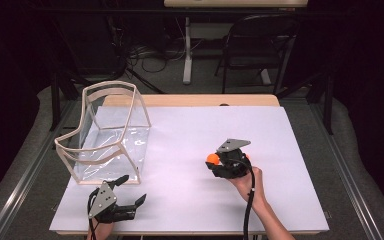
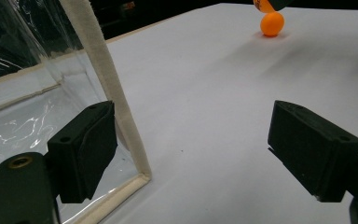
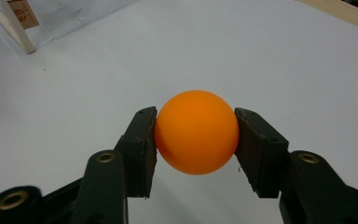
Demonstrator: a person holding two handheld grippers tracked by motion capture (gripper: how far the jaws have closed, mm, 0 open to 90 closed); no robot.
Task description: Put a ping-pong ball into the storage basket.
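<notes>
Right gripper view: right gripper (image 3: 196,135) fingers pinch an orange ping-pong ball (image 3: 196,132) near the surface's (image 1: 190,130) right-middle. Left gripper (image 1: 130,192), fingers spread, sits at the near-left edge beside the clear bag (image 1: 105,135).

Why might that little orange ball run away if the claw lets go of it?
The small smooth orange ball is perfectly round, so it would probably roll across the flat white table sheet. The right claw pinches it at just two spots, so it looks apt to slip out. It seems light, perhaps hollow plastic, so a nudge might send it far.
</notes>
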